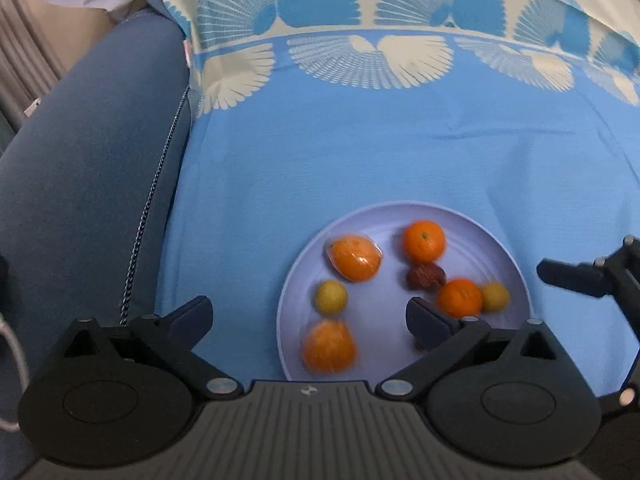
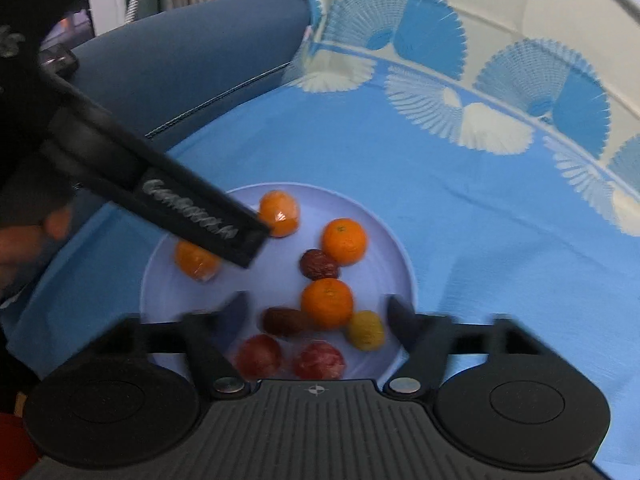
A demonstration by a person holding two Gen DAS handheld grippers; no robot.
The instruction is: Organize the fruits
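The left hand-held gripper (image 1: 308,314) hangs over the near left edge of a pale lilac plate (image 1: 502,248), its two fingers spread wide apart with nothing between the pads. Its right finger (image 1: 426,318) is above the plate's near part, its left finger (image 1: 190,316) over the blue cloth (image 1: 360,152) outside the rim. The right hand-held gripper (image 2: 316,314) stands over the plate's near side, its jaws also apart and pressing on nothing; small fruits lie on the plate between and just beyond its fingertips.

In the right wrist view, two reddish round fruits (image 2: 290,358) lie nearest, side by side. Just beyond them is a dark brown oblong fruit (image 2: 284,322), touching an unwrapped orange (image 2: 327,303). A small yellow fruit (image 2: 366,330) sits against that orange on its right. Farther on, a dark red wrinkled fruit (image 2: 318,264) lies between that orange and a second unwrapped orange (image 2: 345,241). Two oranges in clear wrap (image 1: 355,258) lie on the plate's left half, one far, one near, with another small yellow fruit (image 1: 331,297) between them in the left wrist view.

The plate rests on the blue cloth, which has pale fan patterns along its far border. To the left runs a dark blue padded edge (image 1: 92,168) with a stitched seam.
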